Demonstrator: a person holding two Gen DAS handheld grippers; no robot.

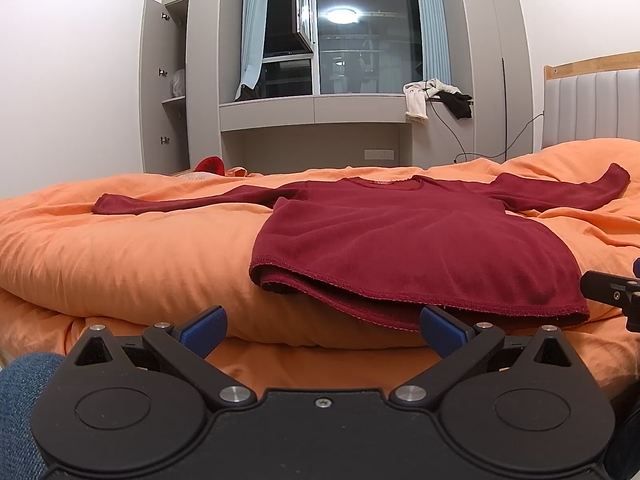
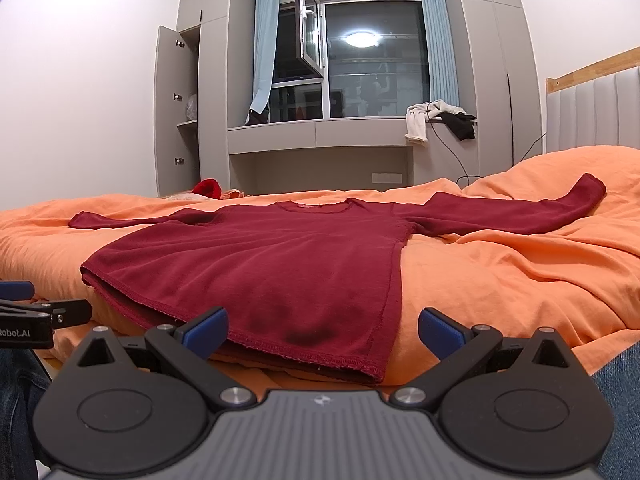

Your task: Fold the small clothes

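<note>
We're looking over the rumpled orange duvet (image 1: 120, 256); the dark red long-sleeved knit top (image 2: 256, 264) is lying flat ahead, sleeves outspread, nothing folded yet. We're holding left gripper (image 1: 322, 330) and right gripper (image 2: 322, 330) agape, empty, at its hem.

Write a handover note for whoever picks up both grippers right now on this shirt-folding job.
Left gripper: open, holding nothing, low at the near edge of the bed, in front of the hem's left part.
Right gripper: open, holding nothing, at the hem's right part.
Dark red long-sleeved shirt: laid flat on the orange duvet, neckline away from you, hem nearest and slightly overhanging the duvet's edge. Left sleeve and right sleeve are both stretched out to the sides.
Done: shirt spread out.
Left: every fold; none has been made yet. Probably start with the sleeves.
</note>
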